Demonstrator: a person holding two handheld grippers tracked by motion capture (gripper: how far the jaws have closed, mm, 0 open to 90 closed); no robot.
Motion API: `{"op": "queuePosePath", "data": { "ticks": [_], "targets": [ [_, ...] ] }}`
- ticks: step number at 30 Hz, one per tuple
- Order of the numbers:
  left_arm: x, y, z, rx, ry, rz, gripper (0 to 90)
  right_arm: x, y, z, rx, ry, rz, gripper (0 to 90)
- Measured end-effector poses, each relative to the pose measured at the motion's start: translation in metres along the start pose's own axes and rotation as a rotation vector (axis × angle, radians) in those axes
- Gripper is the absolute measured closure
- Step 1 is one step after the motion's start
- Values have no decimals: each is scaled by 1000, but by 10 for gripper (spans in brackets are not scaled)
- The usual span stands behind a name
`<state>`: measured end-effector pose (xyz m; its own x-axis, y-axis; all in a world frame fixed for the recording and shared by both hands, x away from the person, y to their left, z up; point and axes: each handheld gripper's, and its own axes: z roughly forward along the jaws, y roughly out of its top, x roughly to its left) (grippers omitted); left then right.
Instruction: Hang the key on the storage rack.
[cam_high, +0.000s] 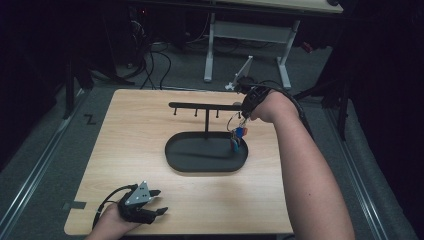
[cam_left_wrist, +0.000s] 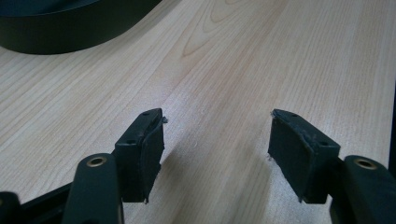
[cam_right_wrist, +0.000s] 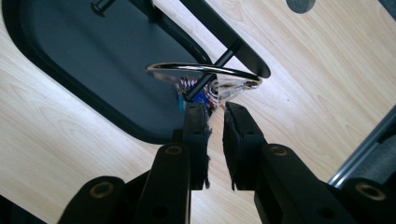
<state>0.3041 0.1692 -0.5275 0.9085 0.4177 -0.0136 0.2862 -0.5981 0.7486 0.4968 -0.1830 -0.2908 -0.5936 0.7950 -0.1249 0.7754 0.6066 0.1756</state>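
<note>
Jaws of the right gripper (cam_right_wrist: 215, 112) stand only a narrow slit apart, and nothing is pinched between the pads; just past the tips hangs a bunch of keys (cam_right_wrist: 201, 93) on a silver ring (cam_right_wrist: 201, 70). That ring is looped over a thin black peg (cam_right_wrist: 210, 74) under the crossbar (cam_right_wrist: 219, 37) of a black stand, so the keys look to be already hung and the grip slackened. Seen from the high view, the right gripper (cam_high: 245, 111) sits at the right-hand end of the crossbar (cam_high: 205, 105), with the keys (cam_high: 236, 135) dangling below it over the right part of the oval black tray (cam_high: 175, 157) that forms the stand's base. My reading is that the hanging step is finishing: the next move calls for drawing this gripper straight back from the peg, jaws clear of the ring, so that nothing is dragged off again

Farther out, near the person's edge of the wooden table (cam_high: 135, 130), the left gripper (cam_high: 159, 200) rests low with its jaws wide apart and nothing in them; its own view shows bare wood between the pads (cam_left_wrist: 144, 154), with the tray's rim (cam_left_wrist: 70, 39) beyond
</note>
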Motion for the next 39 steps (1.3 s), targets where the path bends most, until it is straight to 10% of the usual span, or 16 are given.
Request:
{"op": "queuePosePath", "data": {
  "ticks": [26,39],
  "targets": [
    [1,1,1,-6,21,-3,359,4,-87,58,-95,43,122,544],
    [0,1,2,1,21,-3,360,2,-159,116,-200,85,287,514]
  ]
}}
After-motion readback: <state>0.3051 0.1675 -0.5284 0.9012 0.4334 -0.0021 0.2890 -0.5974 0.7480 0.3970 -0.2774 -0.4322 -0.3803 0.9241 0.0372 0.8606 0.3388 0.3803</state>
